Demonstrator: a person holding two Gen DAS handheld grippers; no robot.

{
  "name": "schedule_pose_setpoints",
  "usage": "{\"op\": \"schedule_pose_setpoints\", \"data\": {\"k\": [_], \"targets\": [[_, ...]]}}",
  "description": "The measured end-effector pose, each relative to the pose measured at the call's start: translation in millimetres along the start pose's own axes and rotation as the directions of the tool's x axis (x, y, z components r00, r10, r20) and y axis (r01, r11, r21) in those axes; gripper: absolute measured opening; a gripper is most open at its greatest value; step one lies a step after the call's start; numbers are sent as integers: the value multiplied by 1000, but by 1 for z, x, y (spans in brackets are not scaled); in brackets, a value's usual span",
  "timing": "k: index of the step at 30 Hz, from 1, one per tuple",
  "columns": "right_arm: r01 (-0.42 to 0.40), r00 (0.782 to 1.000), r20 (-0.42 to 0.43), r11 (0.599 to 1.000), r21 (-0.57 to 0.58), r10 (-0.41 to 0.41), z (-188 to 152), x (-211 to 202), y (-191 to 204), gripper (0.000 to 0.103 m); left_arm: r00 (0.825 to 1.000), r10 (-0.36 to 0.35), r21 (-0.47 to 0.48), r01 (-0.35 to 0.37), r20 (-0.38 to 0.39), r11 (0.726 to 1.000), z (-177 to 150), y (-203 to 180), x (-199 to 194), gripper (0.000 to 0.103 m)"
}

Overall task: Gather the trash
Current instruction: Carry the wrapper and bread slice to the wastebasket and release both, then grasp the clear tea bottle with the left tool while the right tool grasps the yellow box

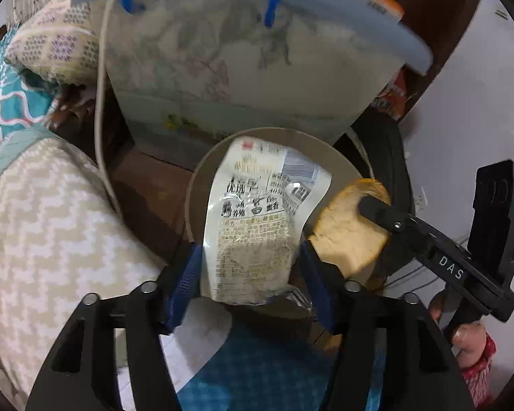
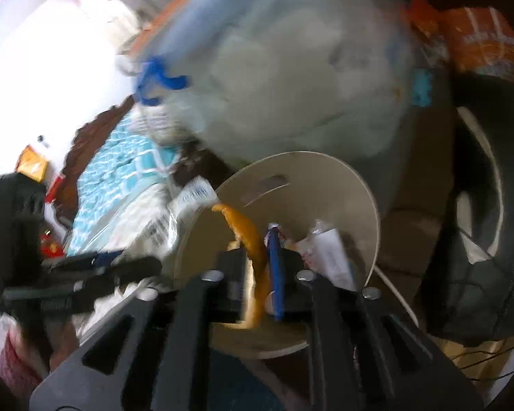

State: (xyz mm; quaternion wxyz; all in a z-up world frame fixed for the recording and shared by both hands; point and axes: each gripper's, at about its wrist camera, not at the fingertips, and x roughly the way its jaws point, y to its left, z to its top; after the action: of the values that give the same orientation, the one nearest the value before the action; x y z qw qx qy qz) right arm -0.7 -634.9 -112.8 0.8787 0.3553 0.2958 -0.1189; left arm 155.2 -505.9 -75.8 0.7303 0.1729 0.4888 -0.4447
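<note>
A white printed bread wrapper [image 1: 253, 226] hangs between the blue pads of my left gripper [image 1: 250, 260], over the round beige bin [image 1: 195, 185]. It leans on the left pad, and a thin dark gap shows at the right pad. My right gripper [image 1: 370, 209] comes in from the right and holds a bread slice [image 1: 346, 233] beside the bin's rim. In the blurred right wrist view the bread slice [image 2: 253, 250] stands edge-on, pinched between the pads of my right gripper [image 2: 257, 239] above the bin [image 2: 346, 178]. A crumpled white wrapper [image 2: 325, 250] lies inside the bin.
A large translucent storage box [image 1: 222, 68] with a blue handle stands right behind the bin. Patterned pillows [image 1: 37, 212] crowd the left, and a white cable [image 1: 101, 102] runs down beside them. A black bag [image 2: 479, 239] and an orange snack packet [image 2: 479, 41] sit to the right.
</note>
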Motion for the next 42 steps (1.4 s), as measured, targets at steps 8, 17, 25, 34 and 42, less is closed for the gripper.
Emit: {"op": "schedule_pose_setpoints", "data": {"k": [8, 17, 25, 34, 42], "targets": [[-22, 988, 150, 1000, 20, 19, 11, -33, 13, 82, 997, -11, -82, 17, 72, 996, -7, 5, -30, 68], [-175, 970, 160, 983, -55, 181, 1, -65, 70, 82, 982, 42, -90, -26, 182, 996, -104, 34, -118, 68], [-365, 928, -106, 929, -61, 357, -48, -1, 161, 79, 957, 258, -286, -212, 135, 934, -221, 137, -186, 68], [-509, 785, -425, 861, -29, 450, -115, 93, 295, 72, 922, 363, -740, -150, 134, 656, -319, 299, -282, 85], [-593, 703, -598, 781, -194, 385, -203, 121, 414, 71, 922, 368, -821, -113, 123, 559, -308, 378, -268, 88]]}}
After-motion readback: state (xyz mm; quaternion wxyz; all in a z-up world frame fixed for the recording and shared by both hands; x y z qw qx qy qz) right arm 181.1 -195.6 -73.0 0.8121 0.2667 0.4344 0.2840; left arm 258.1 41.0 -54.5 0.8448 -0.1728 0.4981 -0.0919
